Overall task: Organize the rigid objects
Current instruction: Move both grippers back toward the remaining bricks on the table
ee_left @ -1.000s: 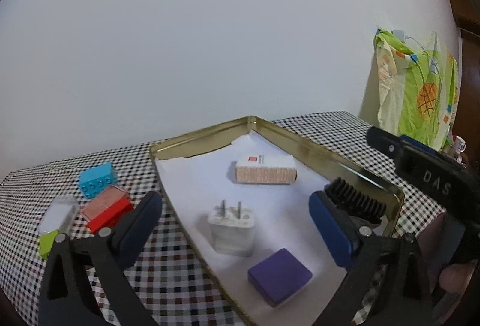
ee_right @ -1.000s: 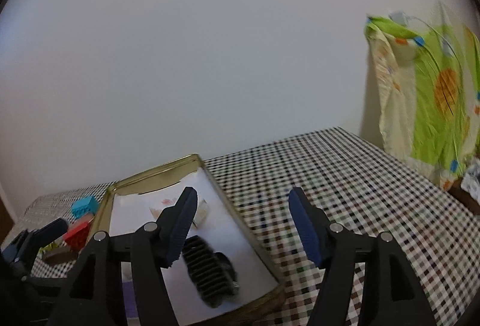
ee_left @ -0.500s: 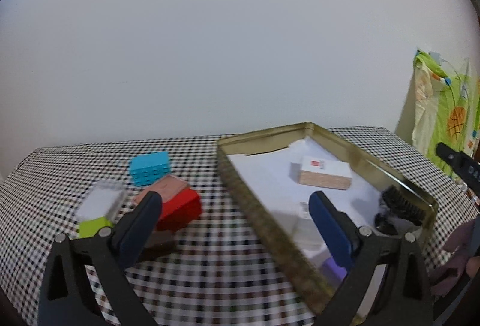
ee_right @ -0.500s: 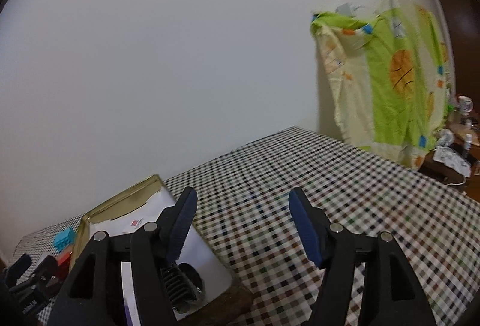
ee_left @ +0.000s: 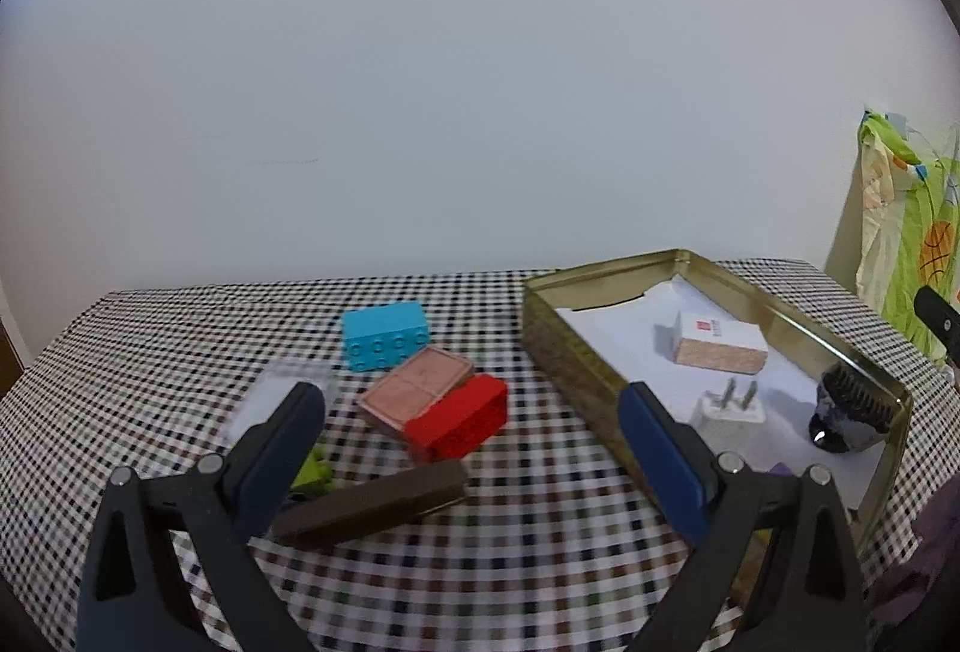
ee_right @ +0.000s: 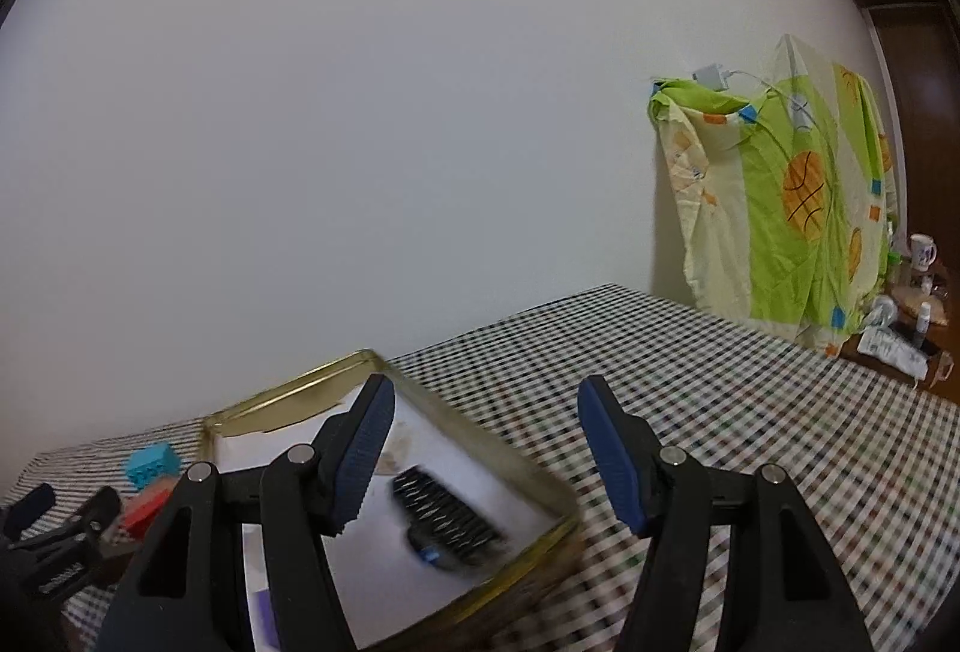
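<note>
While both grippers hover over a table covered in a black-and-white checked cloth (ee_left: 510, 562), neither holds anything. The left gripper (ee_left: 474, 430) has its blue-padded jaws spread wide and empty, above a loose cluster of small things on the left part of the table. In that cluster, a blue toy brick (ee_left: 387, 335) lies farthest away, a flat pink box (ee_left: 415, 389) sits just in front of it, and a red toy brick (ee_left: 459, 418) touches the pink box on its near right side. A dark brown bar (ee_left: 369, 505) lies nearest, a clear plastic box (ee_left: 276, 394) sits to the left, and a green piece (ee_left: 313, 472) is partly hidden behind the left jaw.

To the right of the cluster stands a shallow gold tin tray (ee_left: 576, 358) lined with white paper. Inside it are a white box with a speckled brown side (ee_left: 717, 343) toward the far end, a white plug with its prongs up (ee_left: 726, 412) nearer, and a black brush (ee_left: 846, 409) by the right wall.

The right gripper (ee_right: 486, 457) is also open and empty, above the tray's right edge. A green and yellow patterned cloth (ee_right: 774, 208) hangs beyond the far right corner of the table.
</note>
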The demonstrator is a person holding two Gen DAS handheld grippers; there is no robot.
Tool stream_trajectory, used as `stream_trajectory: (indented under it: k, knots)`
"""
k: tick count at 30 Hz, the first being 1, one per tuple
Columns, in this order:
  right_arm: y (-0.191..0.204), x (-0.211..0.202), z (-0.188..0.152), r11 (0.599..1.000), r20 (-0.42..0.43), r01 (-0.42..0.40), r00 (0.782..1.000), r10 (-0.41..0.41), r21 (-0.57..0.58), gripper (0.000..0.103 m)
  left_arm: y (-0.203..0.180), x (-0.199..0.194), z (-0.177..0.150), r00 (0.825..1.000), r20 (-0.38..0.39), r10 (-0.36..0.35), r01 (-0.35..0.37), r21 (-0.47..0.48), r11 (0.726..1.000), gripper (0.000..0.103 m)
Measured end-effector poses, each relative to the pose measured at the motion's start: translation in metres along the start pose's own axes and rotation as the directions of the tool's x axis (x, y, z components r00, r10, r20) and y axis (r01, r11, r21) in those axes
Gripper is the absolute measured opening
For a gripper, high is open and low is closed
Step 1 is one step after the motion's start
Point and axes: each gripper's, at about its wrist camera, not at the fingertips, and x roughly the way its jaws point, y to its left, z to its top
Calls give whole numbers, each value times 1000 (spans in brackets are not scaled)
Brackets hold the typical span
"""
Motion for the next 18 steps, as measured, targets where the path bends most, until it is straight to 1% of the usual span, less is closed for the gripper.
stream_trajectory:
  k: [7,12,18]
  knots:
    - [37,-1,-12,997,-31,-71,997,70,-13,66,26,3,0,999,-1,34,-34,-14,999,100]
    - [69,-10,-23,991,-50,-130,991,128,-40,66,46,5,1,999,-9,49,-49,-21,999,100]
    - [99,-16,-34,979,-79,-194,979,188,-70,66,81,10,2,995,-20,94,-95,-42,995,100]
